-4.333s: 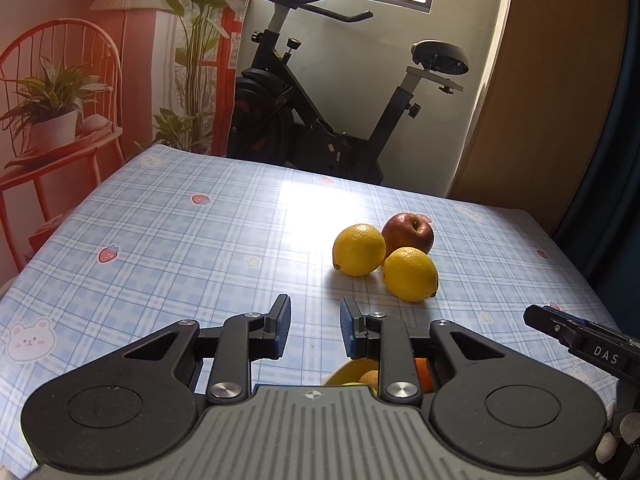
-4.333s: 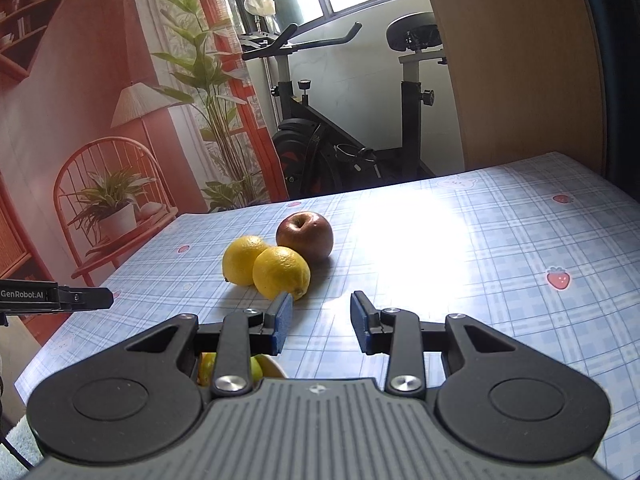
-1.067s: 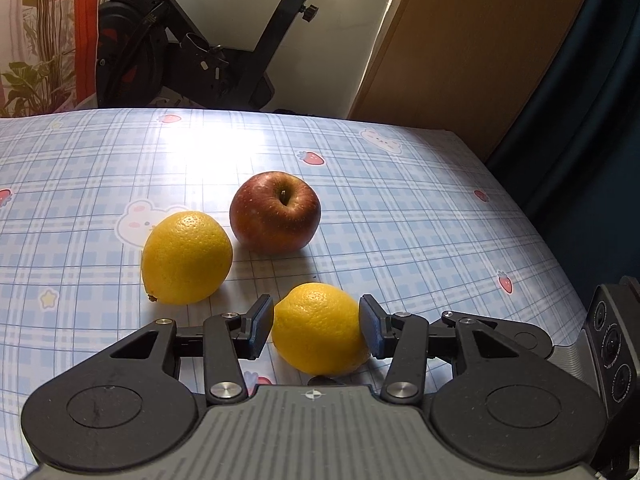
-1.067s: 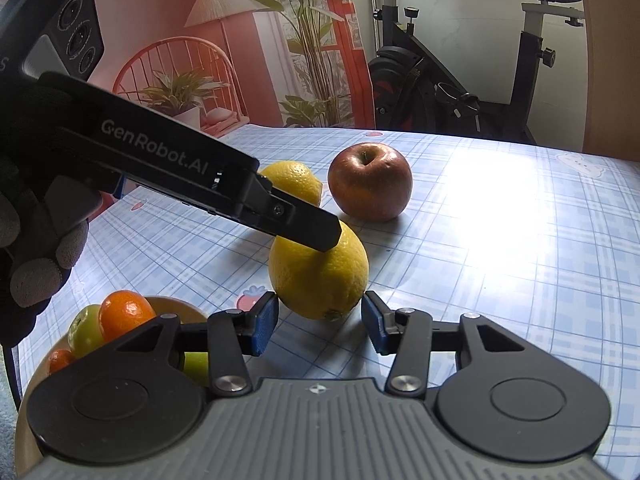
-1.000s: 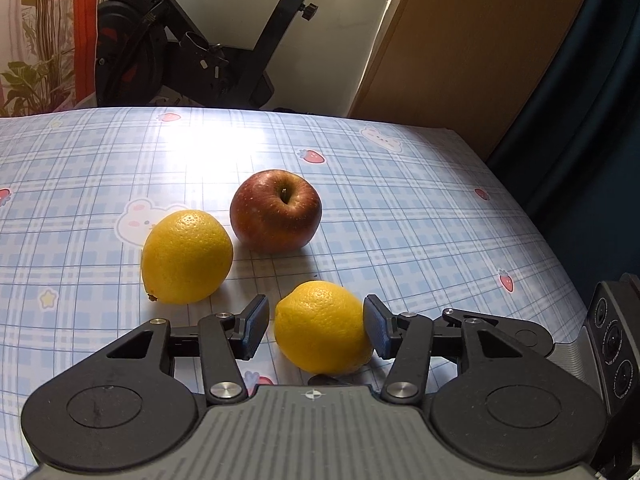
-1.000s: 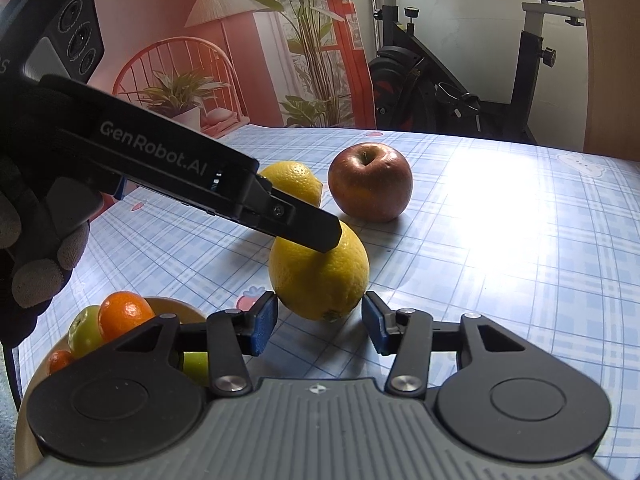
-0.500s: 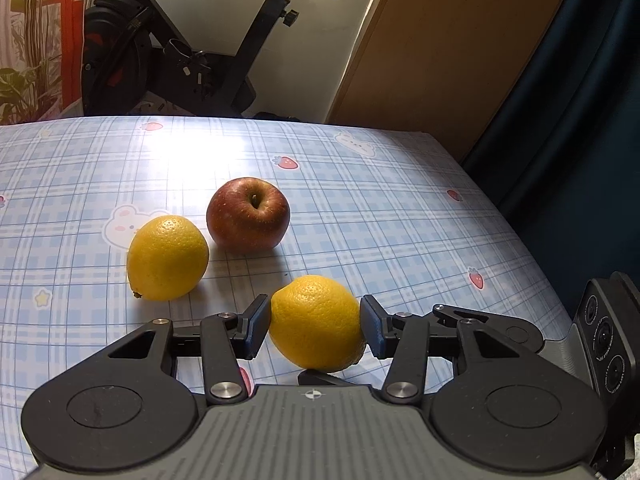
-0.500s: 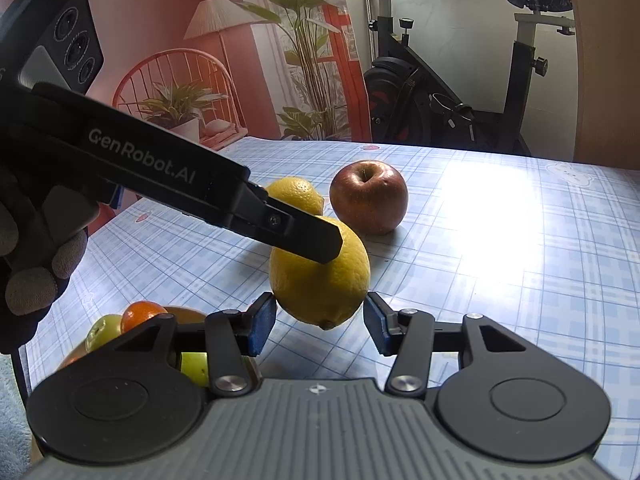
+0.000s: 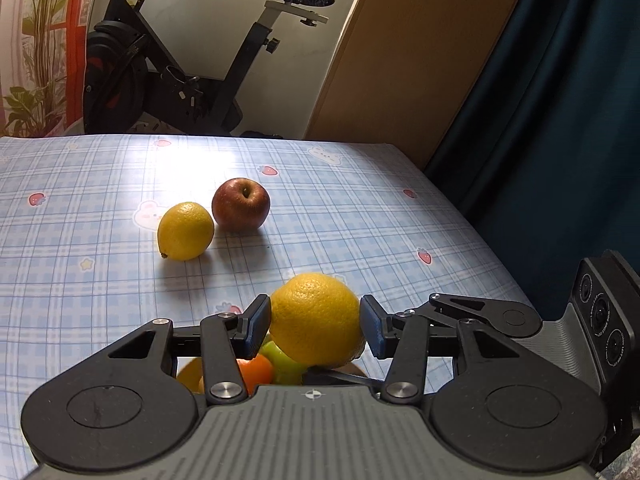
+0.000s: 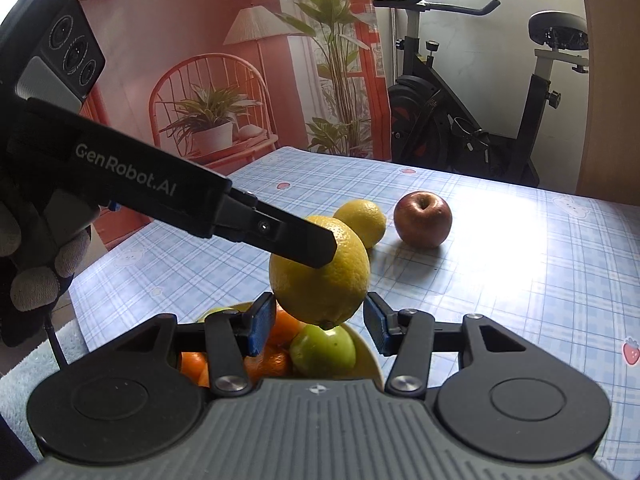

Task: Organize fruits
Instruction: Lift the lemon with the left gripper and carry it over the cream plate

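The left gripper (image 9: 316, 322) pinches a plump, pebbly yellow lemon (image 9: 317, 318) above the fruit bowl (image 10: 366, 354) at the table's (image 9: 360, 216) near edge. The right gripper (image 10: 320, 322) flanks it, contact unclear. Another lemon (image 9: 185, 231) touches a red apple (image 9: 240, 210) mid-table.

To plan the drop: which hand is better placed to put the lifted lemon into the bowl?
Probably left: its fingers have just been closing on the lemon, held above the bowl.
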`<state>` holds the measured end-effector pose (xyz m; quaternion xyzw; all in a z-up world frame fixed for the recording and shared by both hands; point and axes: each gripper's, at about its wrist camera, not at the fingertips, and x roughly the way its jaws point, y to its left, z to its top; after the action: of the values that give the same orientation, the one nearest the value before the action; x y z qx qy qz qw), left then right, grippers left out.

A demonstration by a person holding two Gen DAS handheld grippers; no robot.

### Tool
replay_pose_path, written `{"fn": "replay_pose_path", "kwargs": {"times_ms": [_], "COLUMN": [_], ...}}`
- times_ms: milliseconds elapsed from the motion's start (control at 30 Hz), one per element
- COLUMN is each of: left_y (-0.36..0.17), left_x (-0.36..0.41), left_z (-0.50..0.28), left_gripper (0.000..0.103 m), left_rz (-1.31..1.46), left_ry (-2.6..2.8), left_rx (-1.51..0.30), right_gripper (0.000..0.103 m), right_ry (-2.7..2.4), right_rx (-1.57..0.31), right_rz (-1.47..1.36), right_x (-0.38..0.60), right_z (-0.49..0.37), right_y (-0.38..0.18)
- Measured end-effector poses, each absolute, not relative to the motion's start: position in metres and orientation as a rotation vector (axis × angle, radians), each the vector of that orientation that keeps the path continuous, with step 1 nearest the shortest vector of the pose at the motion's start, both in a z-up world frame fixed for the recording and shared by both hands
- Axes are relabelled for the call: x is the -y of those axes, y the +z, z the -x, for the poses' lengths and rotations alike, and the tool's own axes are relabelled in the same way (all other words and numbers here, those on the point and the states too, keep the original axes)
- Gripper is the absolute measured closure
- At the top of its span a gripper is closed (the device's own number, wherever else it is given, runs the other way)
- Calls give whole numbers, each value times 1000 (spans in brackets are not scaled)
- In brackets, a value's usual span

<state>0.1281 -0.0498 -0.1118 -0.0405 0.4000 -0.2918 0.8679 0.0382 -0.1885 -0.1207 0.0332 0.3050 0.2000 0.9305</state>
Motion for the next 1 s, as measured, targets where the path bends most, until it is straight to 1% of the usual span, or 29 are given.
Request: {"fn": "replay_pose_path", "kwargs": {"times_ms": [200, 400, 700, 1000], "left_y": [-117, -133, -153, -158], "left_x": [27, 9, -12, -11], "left_z": [-93, -65, -59, -61], "left_gripper": [51, 51, 51, 52], "left_rz": [109, 93, 119, 81], "left_ry": [-613, -577, -542, -543], "left_rx": [-863, -918, -1005, -1013], "right_gripper": [52, 52, 52, 53], "right_ry": [454, 511, 560, 593], "right_rx": [-673, -779, -895, -938], "right_rz": [-47, -41, -45, -56], "right_x": [162, 140, 123, 121], "right_z": [-10, -3, -6, -11], "right_y": [-119, -130, -152, -159]}}
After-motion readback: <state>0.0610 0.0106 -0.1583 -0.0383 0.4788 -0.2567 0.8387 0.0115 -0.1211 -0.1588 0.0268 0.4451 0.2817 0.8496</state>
